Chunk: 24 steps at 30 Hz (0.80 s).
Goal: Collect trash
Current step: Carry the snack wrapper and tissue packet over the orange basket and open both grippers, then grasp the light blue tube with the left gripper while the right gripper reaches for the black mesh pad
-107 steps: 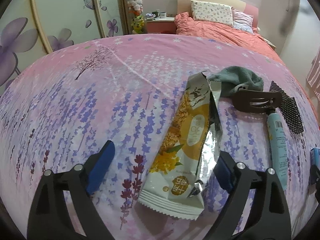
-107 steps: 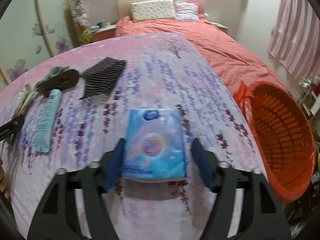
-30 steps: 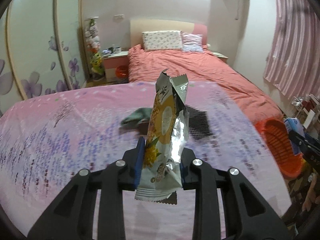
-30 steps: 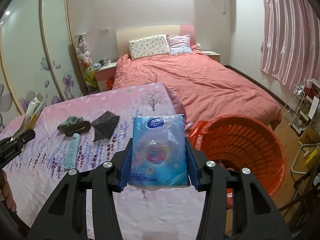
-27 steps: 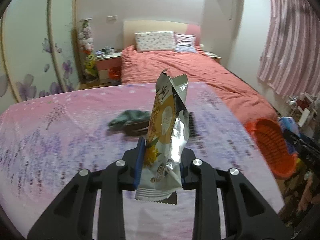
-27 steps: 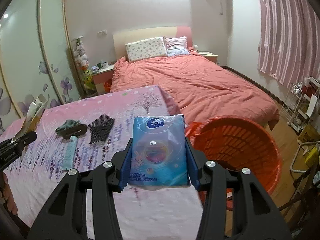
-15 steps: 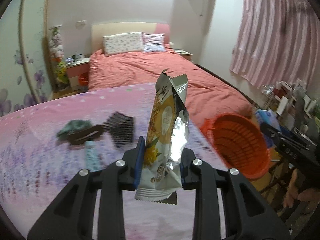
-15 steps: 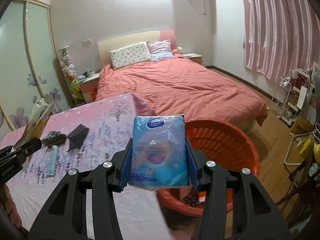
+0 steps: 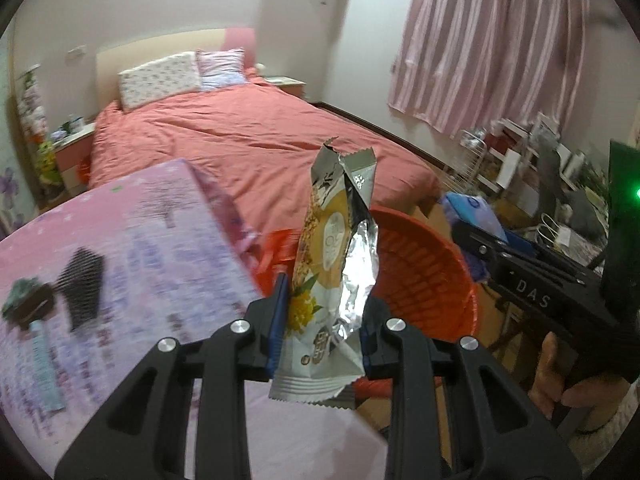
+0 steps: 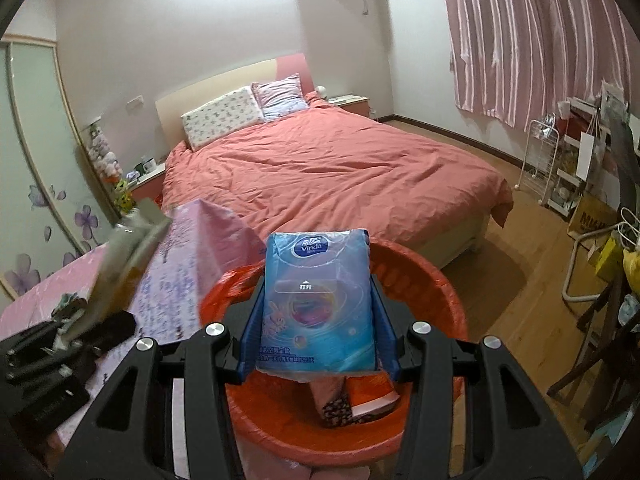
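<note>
A bedroom with pale walls (image 10: 200, 40) and a wooden floor (image 10: 520, 280). A wide bed (image 10: 340, 176) under a coral cover fills the middle, with two pillows (image 10: 240, 114) against a cream headboard (image 10: 224, 88) at the far wall. Pink striped curtains (image 10: 540, 40) hang at right, above a white wire rack (image 10: 542, 160). At left stands a wardrobe (image 10: 36, 160) with flower-patterned sliding doors.

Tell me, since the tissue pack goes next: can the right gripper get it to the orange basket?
Probably yes. The right gripper holds the tissue pack directly above the orange basket, with nothing between them.
</note>
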### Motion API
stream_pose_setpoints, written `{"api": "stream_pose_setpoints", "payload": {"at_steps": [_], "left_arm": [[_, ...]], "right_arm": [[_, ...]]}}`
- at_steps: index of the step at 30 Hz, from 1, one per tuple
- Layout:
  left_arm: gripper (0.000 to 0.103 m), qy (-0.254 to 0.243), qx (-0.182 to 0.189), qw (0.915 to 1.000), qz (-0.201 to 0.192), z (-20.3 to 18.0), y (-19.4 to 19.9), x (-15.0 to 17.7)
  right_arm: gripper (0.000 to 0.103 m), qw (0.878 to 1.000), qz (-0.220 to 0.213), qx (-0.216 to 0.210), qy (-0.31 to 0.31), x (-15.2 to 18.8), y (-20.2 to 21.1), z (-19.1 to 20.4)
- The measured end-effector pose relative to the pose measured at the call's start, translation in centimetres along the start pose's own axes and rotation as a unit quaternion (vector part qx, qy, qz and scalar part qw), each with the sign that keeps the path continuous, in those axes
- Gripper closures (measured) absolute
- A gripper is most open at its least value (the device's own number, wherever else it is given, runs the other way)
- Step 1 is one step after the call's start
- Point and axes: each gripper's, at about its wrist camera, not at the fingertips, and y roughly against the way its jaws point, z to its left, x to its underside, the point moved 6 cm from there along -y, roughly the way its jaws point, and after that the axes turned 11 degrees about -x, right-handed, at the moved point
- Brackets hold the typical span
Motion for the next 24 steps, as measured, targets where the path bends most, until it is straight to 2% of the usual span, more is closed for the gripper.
{"api": "stream_pose_setpoints", "payload": {"at_steps": [4, 8, 11, 18, 20, 24], "left_arm": [[0.069, -0.016, 0.011, 0.9997, 0.015, -2.6, -3.0, -0.4], [0.044, -0.038, -0.002, 0.999, 0.023, -3.9, -5.7, 0.1], [0.037, -0.039, -0.009, 0.9987, 0.031, -3.6, -6.9, 0.7], [0.022, -0.024, -0.049, 0.998, 0.034, 0.4, -6.5, 2.2], [0.017, -0.018, -0.07, 0.9969, 0.031, 2.4, -5.7, 2.7], [0.012, 0.0, -0.127, 0.9916, 0.024, 7.7, -3.5, 4.3]], "right_arm": [[0.053, 1.0, 0.006, -0.011, -0.019, -0.1, -0.9, -1.9], [0.049, 0.999, 0.022, -0.028, -0.04, 0.7, -2.4, -3.3], [0.043, 0.998, 0.029, -0.029, -0.049, 1.5, -3.1, -3.9], [0.03, 0.999, 0.039, -0.015, -0.03, 2.7, -3.3, -3.6], [0.025, 0.999, 0.039, -0.015, -0.023, 2.7, -3.3, -3.2], [0.019, 0.999, 0.047, -0.013, 0.0, 3.6, -3.2, -1.1]]}}
